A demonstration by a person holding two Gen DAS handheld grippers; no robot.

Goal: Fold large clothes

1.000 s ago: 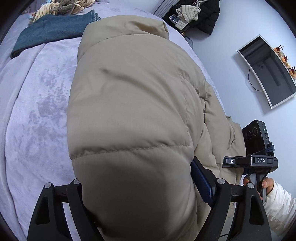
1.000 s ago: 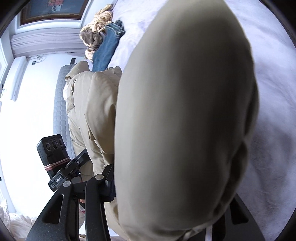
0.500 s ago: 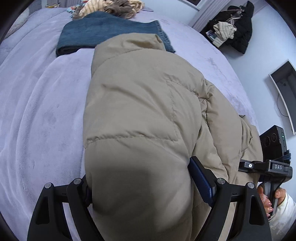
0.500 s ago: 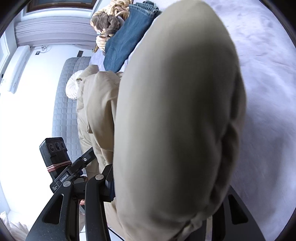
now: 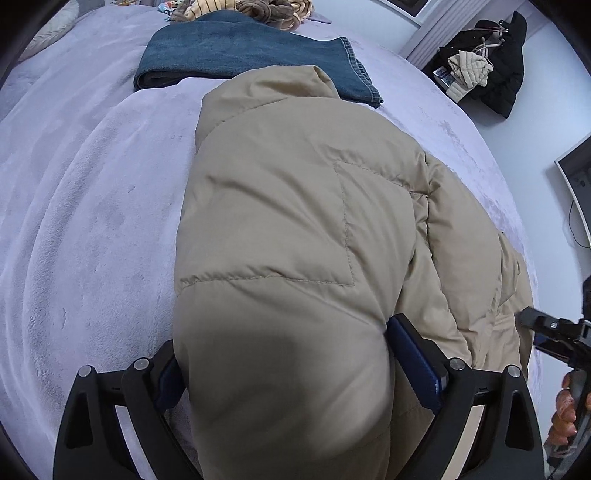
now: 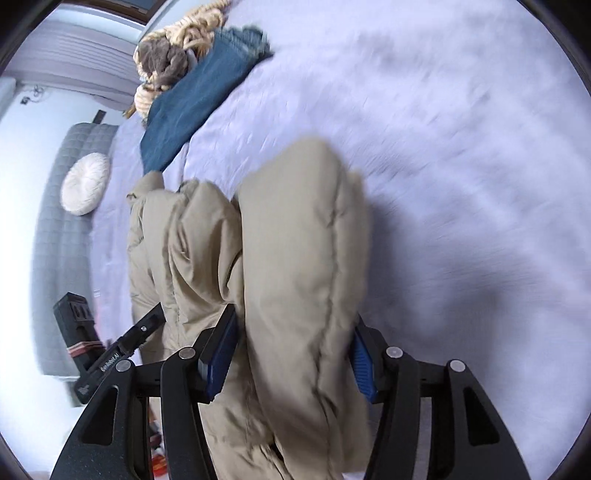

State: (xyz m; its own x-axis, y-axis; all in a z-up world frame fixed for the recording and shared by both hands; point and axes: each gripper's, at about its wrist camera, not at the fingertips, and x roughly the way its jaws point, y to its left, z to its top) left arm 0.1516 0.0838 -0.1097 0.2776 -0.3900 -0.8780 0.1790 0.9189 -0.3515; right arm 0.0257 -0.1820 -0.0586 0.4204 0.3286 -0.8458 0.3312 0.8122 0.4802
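Note:
A beige puffer jacket (image 5: 303, 221) lies stretched over the lilac bed (image 5: 81, 236). My left gripper (image 5: 291, 365) is shut on a thick fold of the jacket at its near end, blue pads pressed on both sides. My right gripper (image 6: 291, 354) is shut on another puffy fold of the same jacket (image 6: 295, 251), held just above the bed (image 6: 461, 184). The other gripper shows at the right edge of the left wrist view (image 5: 554, 332) and at the lower left of the right wrist view (image 6: 122, 350).
Folded blue jeans (image 5: 240, 55) and a pile of knitwear (image 5: 243, 7) lie at the far end of the bed. A round white cushion (image 6: 85, 188) leans on the grey headboard (image 6: 59, 258). Dark coats (image 5: 495, 74) hang by the wall, near a monitor (image 5: 576, 184).
Both grippers have carried the jacket's near end forward and down toward the bed. The jacket fills less of the right wrist view and more bed shows. Both grips are unchanged.

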